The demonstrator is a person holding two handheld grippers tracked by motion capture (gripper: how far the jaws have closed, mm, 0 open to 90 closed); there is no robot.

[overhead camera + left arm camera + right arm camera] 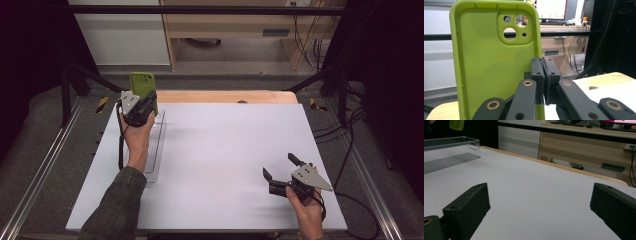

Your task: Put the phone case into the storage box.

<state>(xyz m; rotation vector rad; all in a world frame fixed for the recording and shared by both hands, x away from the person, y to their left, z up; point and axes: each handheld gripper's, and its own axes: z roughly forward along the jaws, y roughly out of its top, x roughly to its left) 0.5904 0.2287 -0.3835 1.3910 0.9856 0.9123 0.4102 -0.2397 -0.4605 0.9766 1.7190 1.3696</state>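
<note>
Left claw (543, 82) gripping green phone case (486, 62) edge, holding upright above clear tray (156, 145); lowering gently advised; right claw (283, 175) resting released on bench (225, 150)

lime-green phone case (486, 62), empty, upright, open side facing camera, pinched at its edge above clear tray (159, 145)

Left gripper (148, 98) holds green phone case (142, 84) upright above clear tray (156, 150); right gripper (281, 168), jaws apart, well right of tray.
</note>
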